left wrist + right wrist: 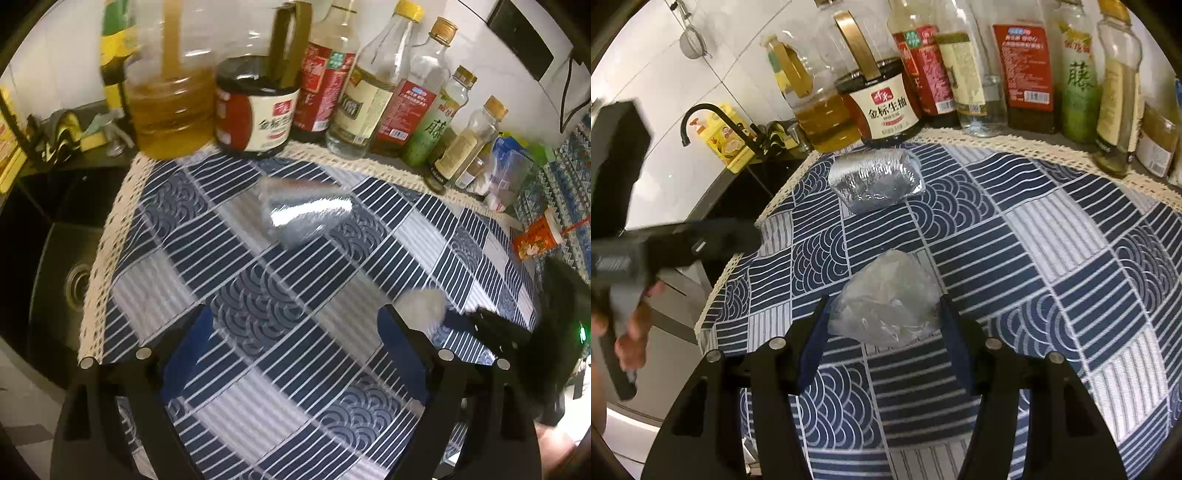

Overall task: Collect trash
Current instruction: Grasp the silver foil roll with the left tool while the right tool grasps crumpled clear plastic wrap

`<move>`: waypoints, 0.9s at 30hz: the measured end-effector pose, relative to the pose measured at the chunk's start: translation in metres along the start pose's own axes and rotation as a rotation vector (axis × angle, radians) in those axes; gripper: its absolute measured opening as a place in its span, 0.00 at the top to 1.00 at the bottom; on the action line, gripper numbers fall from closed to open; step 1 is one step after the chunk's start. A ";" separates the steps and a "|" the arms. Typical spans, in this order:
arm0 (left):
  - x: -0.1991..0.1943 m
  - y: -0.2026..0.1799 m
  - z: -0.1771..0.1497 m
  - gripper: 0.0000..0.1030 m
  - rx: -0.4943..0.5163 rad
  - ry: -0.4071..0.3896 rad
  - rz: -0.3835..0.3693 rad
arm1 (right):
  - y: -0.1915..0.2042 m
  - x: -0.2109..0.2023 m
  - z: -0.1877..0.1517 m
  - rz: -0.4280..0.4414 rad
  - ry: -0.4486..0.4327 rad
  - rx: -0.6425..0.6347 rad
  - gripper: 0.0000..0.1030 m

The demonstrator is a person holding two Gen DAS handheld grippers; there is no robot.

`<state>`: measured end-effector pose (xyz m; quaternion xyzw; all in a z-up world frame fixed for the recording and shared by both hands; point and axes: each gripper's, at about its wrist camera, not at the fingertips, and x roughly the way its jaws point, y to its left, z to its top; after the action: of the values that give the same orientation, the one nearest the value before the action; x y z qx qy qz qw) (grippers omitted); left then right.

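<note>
You are working over a blue and white patterned tablecloth (1052, 236) that is filling most of both views, with a lace edge running along its far side. A row of sauce and oil bottles (1027, 70) is standing across the top of the frame, the dark soy sauce jug (886, 107) among them. A black sink (62, 273) is showing at the left edge of the left wrist view. A silver foil wrapper (877, 181) is lying just below the jug, above centre. Your right gripper (882, 314) is spreading its fingers wide around a crumpled clear plastic bag (886, 299) at centre frame, not yet squeezing it. Your left gripper (295, 332) is also holding its fingers wide, gripping nothing, over bare cloth.
</note>
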<state>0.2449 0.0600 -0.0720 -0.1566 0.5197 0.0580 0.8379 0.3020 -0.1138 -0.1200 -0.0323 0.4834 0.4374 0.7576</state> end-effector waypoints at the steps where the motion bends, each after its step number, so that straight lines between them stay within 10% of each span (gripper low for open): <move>1: 0.003 -0.004 0.005 0.08 0.004 -0.001 0.005 | -0.001 -0.004 -0.002 -0.011 -0.005 -0.007 0.44; 27: 0.096 -0.019 0.087 0.06 -0.040 0.071 0.140 | -0.043 -0.036 -0.014 0.017 -0.027 0.055 0.43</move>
<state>0.3678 0.0638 -0.1181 -0.1383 0.5575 0.1213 0.8096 0.3165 -0.1693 -0.1155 -0.0012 0.4852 0.4307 0.7610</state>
